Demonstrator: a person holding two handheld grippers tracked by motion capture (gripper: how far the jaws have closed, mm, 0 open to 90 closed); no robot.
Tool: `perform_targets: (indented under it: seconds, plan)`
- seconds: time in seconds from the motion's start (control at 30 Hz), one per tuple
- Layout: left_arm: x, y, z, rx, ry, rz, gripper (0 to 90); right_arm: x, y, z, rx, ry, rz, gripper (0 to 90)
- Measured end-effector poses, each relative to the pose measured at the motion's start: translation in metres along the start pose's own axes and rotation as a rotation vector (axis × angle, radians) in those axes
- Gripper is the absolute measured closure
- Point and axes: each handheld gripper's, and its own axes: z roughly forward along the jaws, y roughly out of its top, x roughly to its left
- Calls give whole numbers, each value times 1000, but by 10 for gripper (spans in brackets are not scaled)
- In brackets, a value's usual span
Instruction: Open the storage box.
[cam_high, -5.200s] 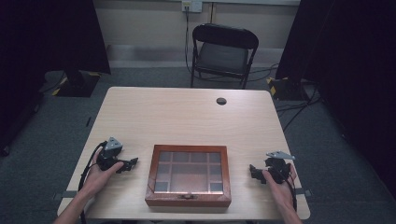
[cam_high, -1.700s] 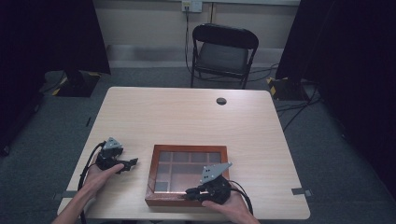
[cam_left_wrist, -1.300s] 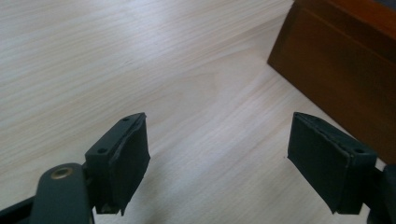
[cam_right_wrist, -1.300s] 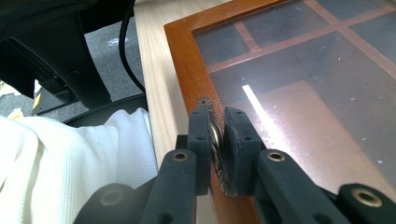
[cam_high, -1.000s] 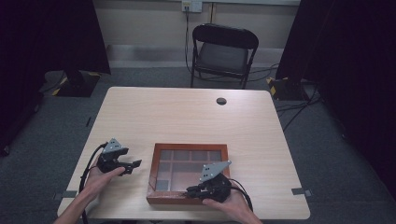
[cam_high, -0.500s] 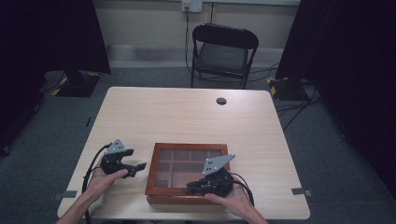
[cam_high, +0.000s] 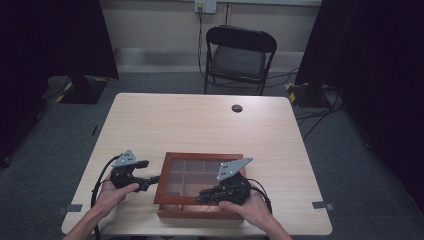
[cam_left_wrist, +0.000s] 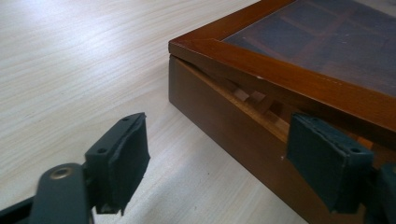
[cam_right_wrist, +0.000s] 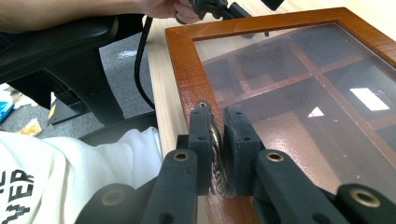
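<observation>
Right gripper (cam_right_wrist: 217, 140), lower centre, pinches the metal latch (cam_right_wrist: 215, 140) of the brown glass-lidded wooden box (cam_high: 170, 200); lid slightly raised. Left gripper (cam_left_wrist: 217, 161) spread, beside the box's corner.

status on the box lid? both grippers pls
Right gripper shut on the metal latch at the lid's front edge. Lid cracked open over the box. Left gripper open beside the box's side. Nothing blocking.
</observation>
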Motion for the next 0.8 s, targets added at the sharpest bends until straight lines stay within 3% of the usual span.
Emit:
perform_targets:
  seconds: [0.1,0.23,0.6,0.67,0.7,0.73,0.8]
  plan:
    - [1,0,0,-3,-9,-18,191,0,2,-1,7,-1,-5,823]
    - [-2,0,2,0,-37,-3,161,-1,6,-3,2,-1,-5,823]
    - [-22,6,6,-12,-68,77,188,-2,14,-10,-6,-7,-12,820]
    - [-24,7,6,-20,-76,75,204,-2,14,-10,-5,-8,-10,793]
    - [-24,7,6,-20,-76,73,204,-2,14,-11,0,-18,-11,744]
    - [-23,6,7,-21,-77,67,198,-2,13,-13,-3,-21,0,632]
    - [-23,7,6,-26,-74,73,199,-4,11,-17,-11,-37,18,556]
